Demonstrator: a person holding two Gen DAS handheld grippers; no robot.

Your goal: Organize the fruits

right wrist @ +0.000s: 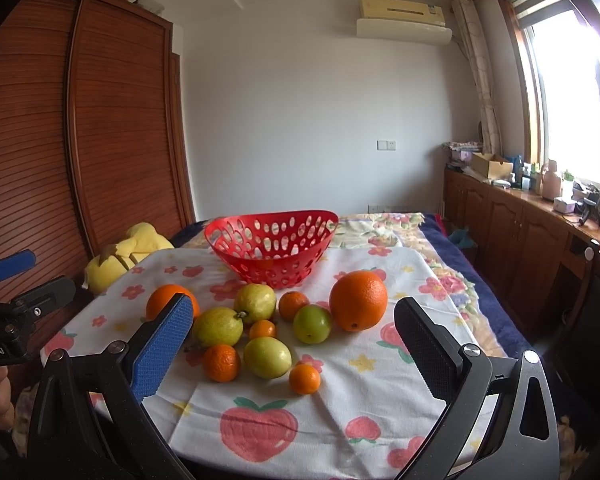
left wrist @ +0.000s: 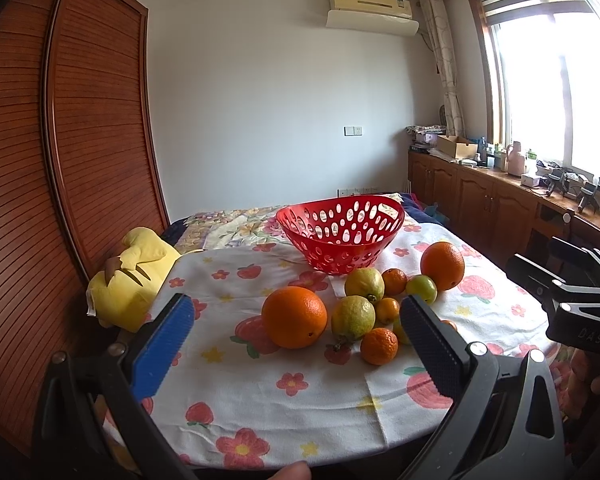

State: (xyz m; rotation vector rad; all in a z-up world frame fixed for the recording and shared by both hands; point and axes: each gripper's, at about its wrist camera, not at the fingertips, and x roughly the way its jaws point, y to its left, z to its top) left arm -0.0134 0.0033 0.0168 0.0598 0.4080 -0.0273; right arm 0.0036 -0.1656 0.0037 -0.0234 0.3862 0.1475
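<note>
An empty red perforated basket (left wrist: 342, 236) (right wrist: 272, 246) stands at the back of the flowered tablecloth. In front of it lie two big oranges (left wrist: 294, 317) (right wrist: 358, 300), yellow-green pears (left wrist: 353, 317) (right wrist: 218, 326), a green fruit (right wrist: 312, 323) and several small tangerines (left wrist: 379, 346) (right wrist: 304, 378). My left gripper (left wrist: 296, 320) is open and empty, held in front of the near big orange. My right gripper (right wrist: 294, 328) is open and empty, held in front of the fruit cluster.
A yellow plush toy (left wrist: 130, 276) lies at the table's left edge beside a wooden wardrobe (left wrist: 60, 160). A cluttered wooden sideboard (right wrist: 540, 216) runs along the right under the window. The table's near edge (left wrist: 284, 464) is close below the grippers.
</note>
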